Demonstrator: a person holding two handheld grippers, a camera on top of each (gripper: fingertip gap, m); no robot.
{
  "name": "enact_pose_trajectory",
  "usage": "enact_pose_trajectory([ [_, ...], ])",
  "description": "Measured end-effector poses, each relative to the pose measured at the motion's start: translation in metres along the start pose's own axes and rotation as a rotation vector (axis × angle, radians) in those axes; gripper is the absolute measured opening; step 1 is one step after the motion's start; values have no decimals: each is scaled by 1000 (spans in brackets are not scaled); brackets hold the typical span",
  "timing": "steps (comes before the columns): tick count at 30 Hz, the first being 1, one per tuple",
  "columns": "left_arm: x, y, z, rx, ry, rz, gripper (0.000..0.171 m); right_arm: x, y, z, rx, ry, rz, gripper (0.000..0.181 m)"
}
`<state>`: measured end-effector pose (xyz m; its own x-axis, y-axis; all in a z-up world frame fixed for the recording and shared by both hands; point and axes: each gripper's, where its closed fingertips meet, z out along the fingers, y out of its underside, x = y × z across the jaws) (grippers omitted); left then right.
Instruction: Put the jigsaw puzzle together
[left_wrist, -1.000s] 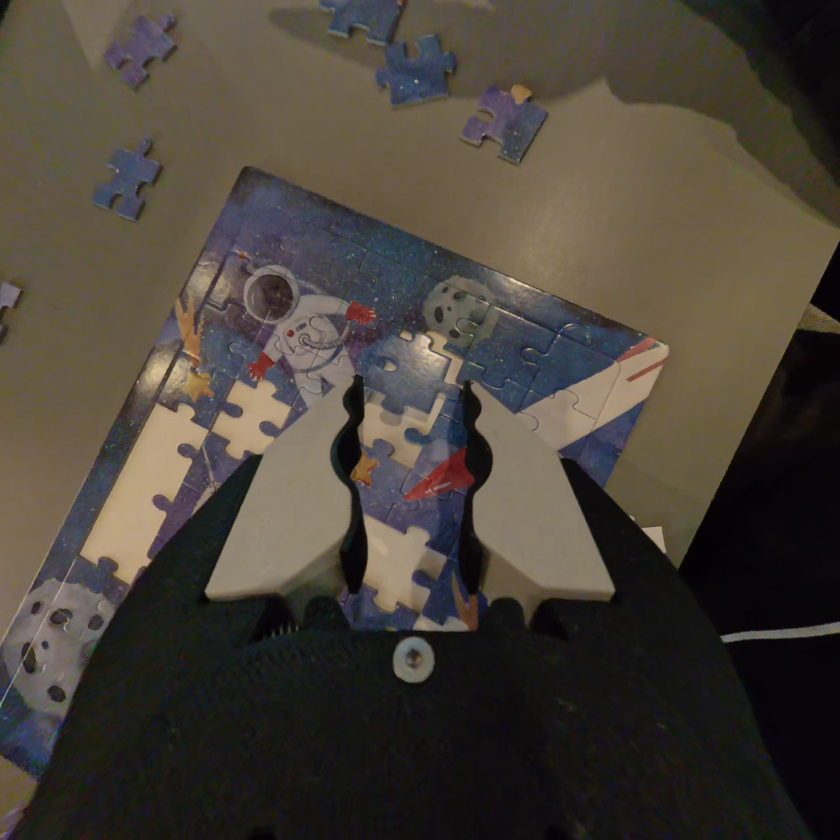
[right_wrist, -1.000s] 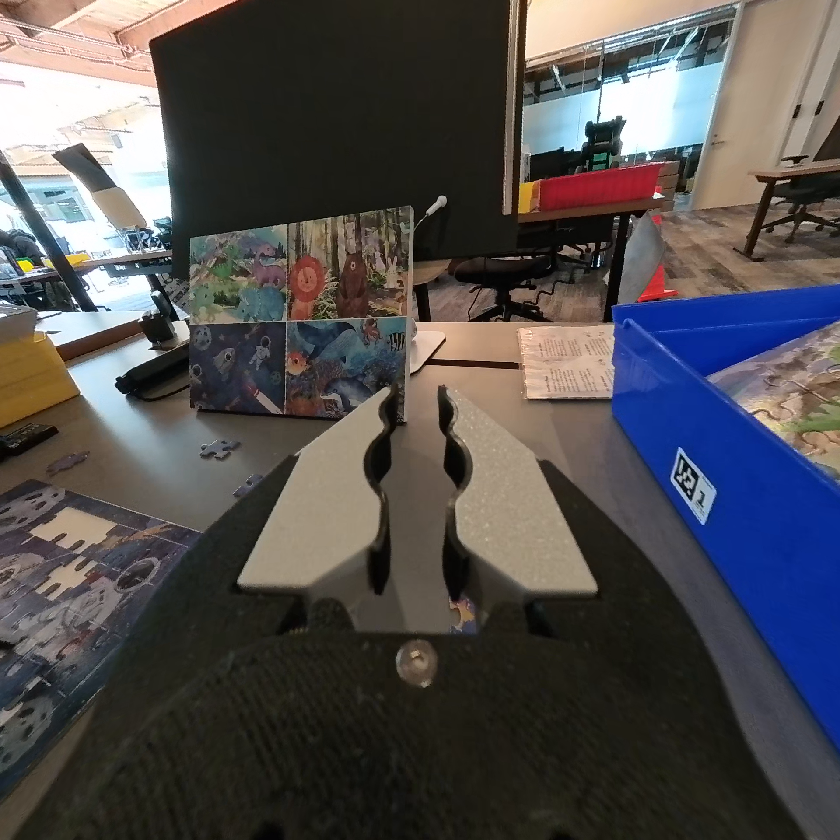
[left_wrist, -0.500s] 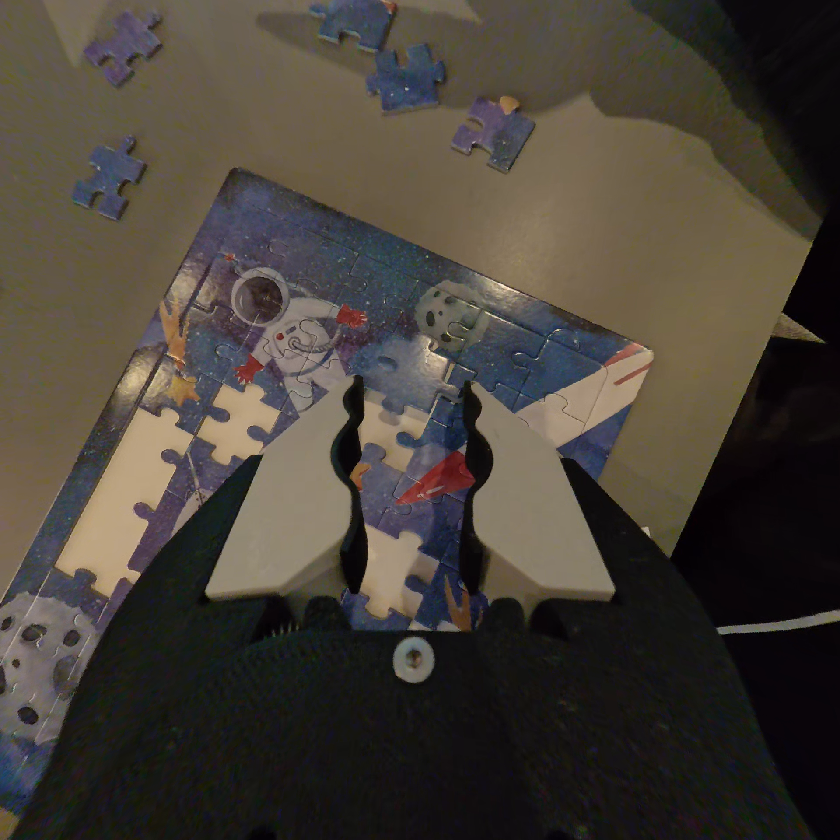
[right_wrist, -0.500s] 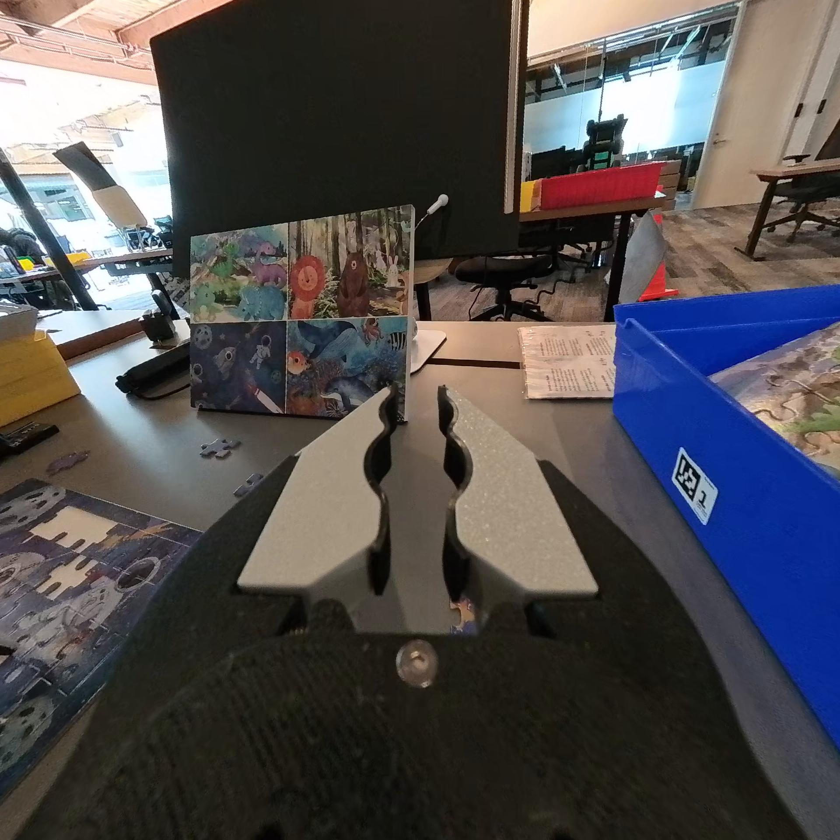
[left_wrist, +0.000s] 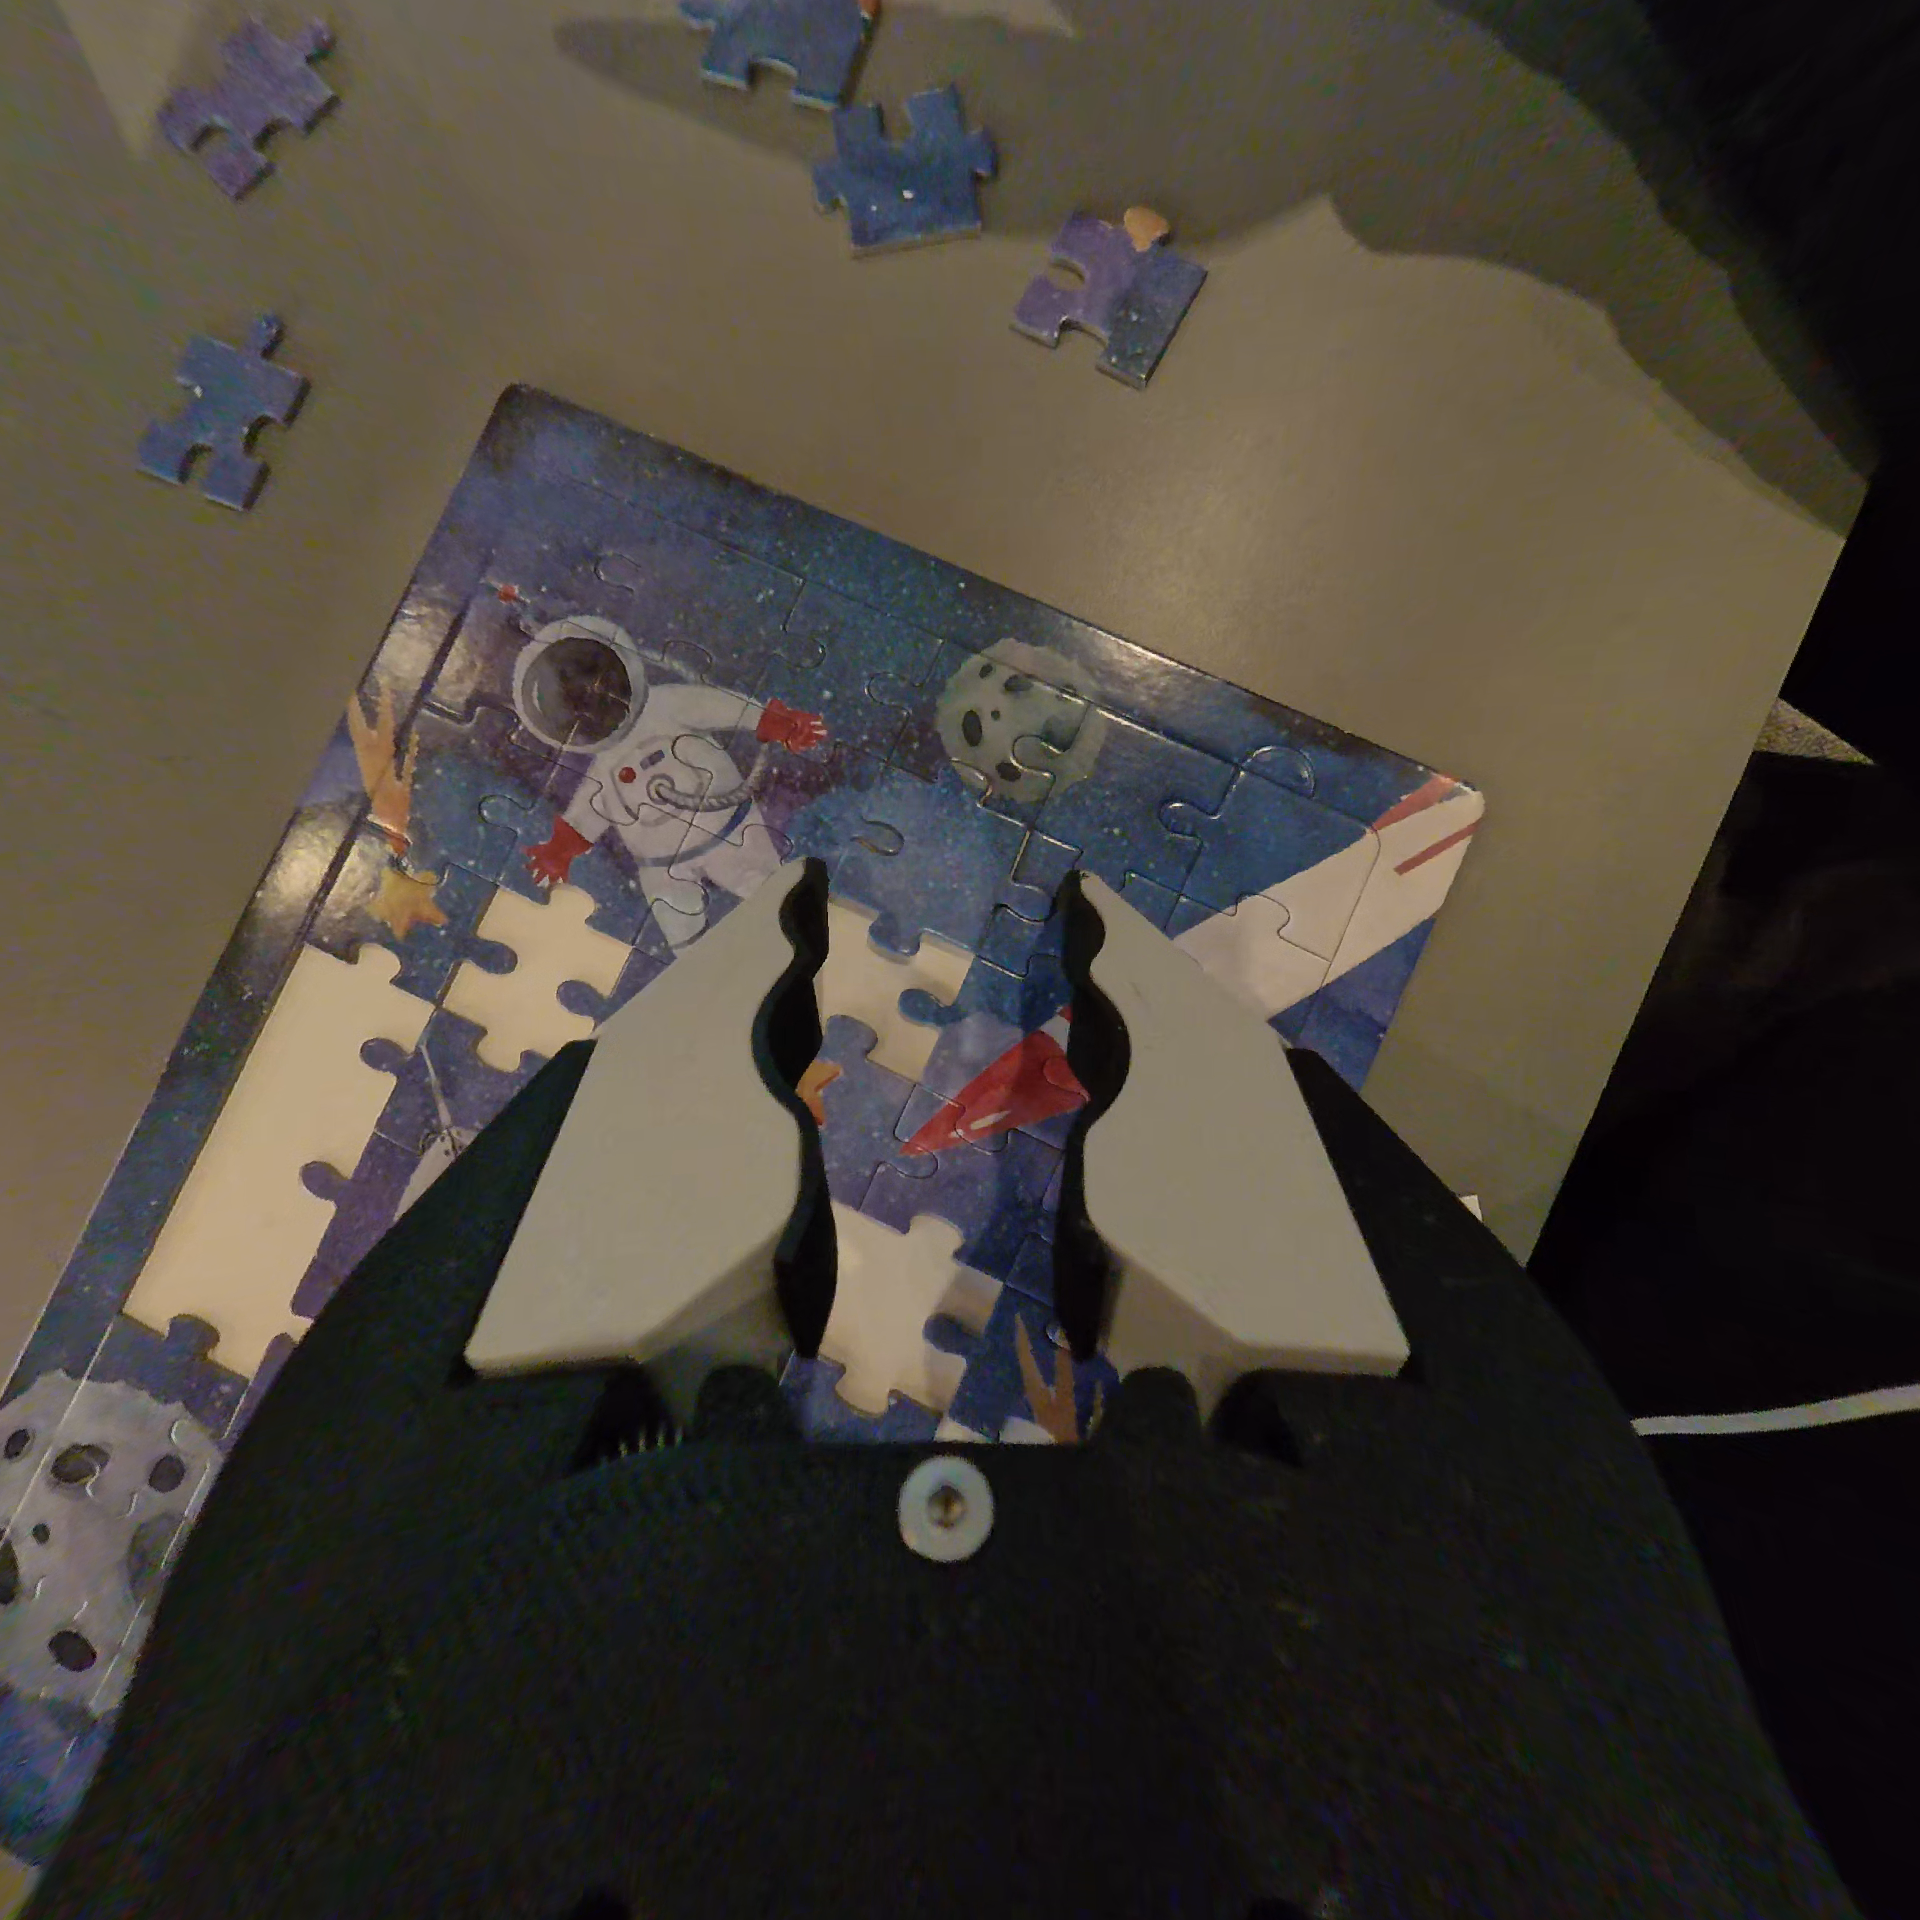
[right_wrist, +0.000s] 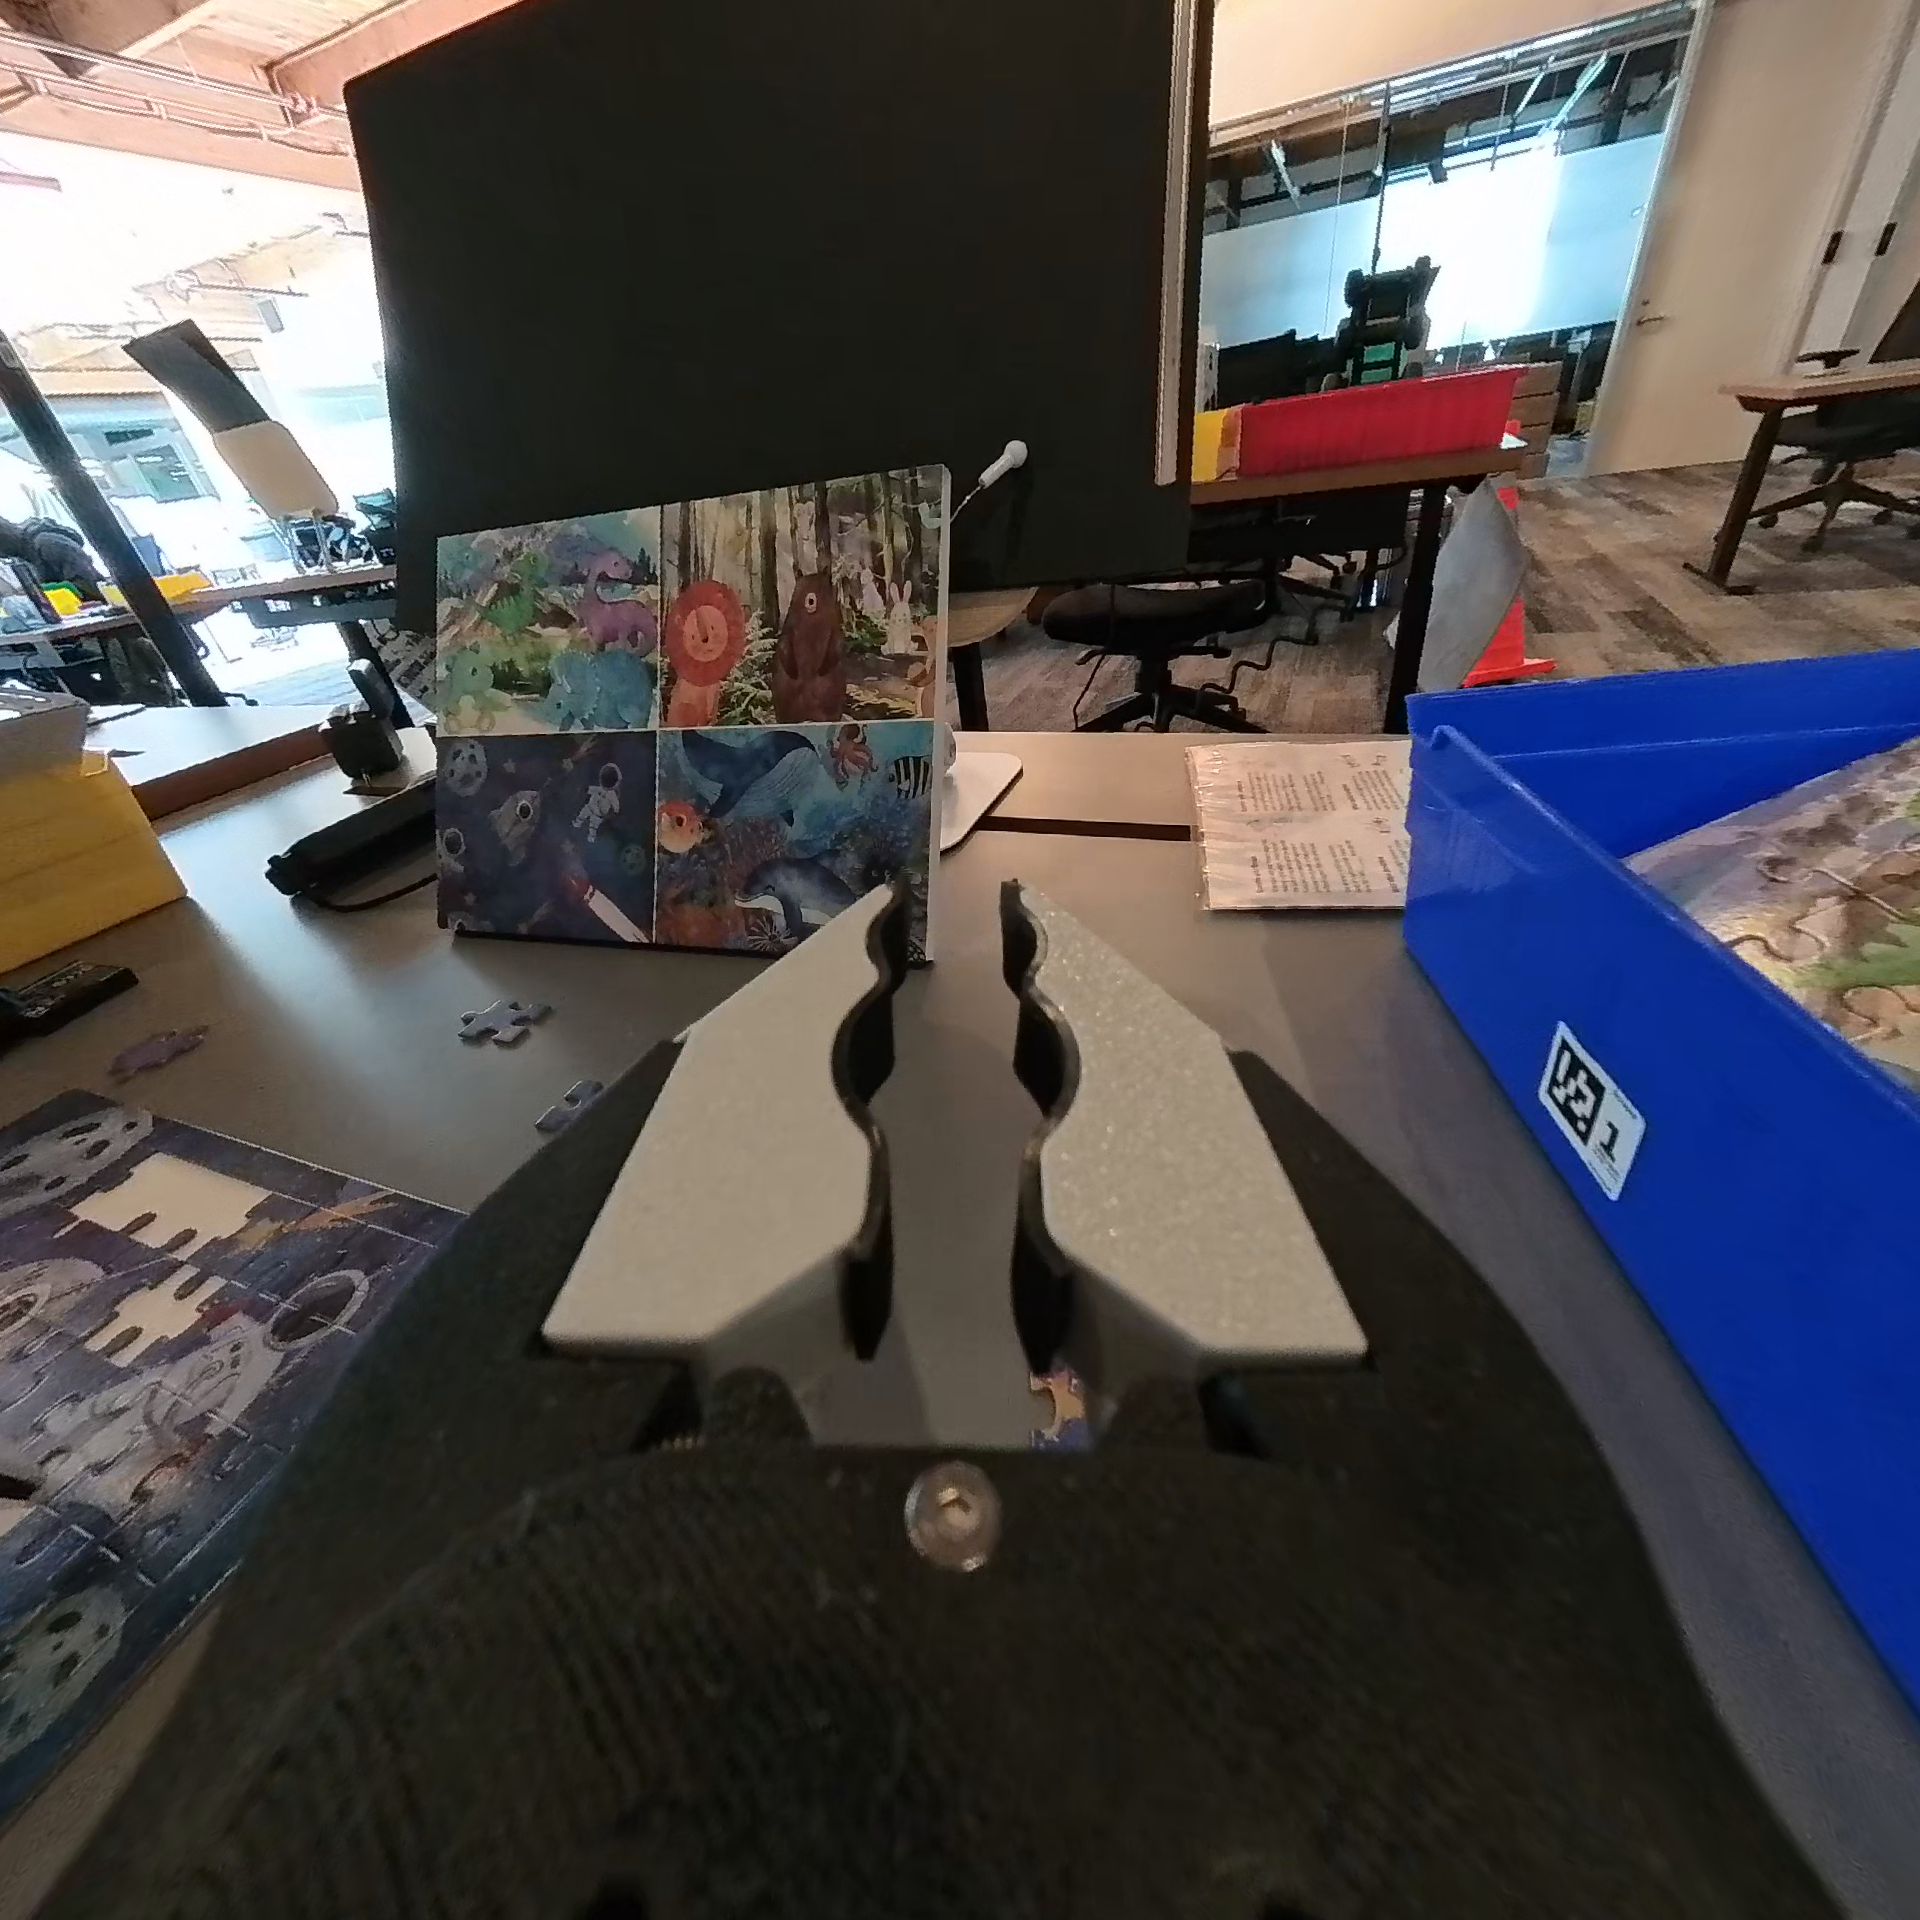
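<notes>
Bare grey table (left_wrist: 1299, 582) is seen on the far and right sides of the space jigsaw puzzle (left_wrist: 935, 727). Beyond the far edge, the way is broken by loose pieces: a blue piece (left_wrist: 906, 171), a purple piece with an orange spot (left_wrist: 1117, 293) and another blue piece (left_wrist: 223, 416) at the left. In the right wrist view, an open lane is bounded by the upright picture card (right_wrist: 691, 712) ahead and the blue bin (right_wrist: 1662, 1039) at the right.
</notes>
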<state>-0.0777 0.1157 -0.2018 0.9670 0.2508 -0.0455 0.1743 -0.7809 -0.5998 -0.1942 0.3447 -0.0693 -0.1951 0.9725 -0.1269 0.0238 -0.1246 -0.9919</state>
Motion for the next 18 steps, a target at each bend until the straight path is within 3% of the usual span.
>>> enact_pose_trajectory([
  [6,-2,-6,-3,33,-14,10,40,0,0,0,-2,-2,-1,16],
  [12,-18,-6,-4,35,-50,-80,20,0,1,0,-3,-2,0,16],
  [18,-19,1,-5,13,-64,-81,11,0,1,1,-9,-1,0,16],
])
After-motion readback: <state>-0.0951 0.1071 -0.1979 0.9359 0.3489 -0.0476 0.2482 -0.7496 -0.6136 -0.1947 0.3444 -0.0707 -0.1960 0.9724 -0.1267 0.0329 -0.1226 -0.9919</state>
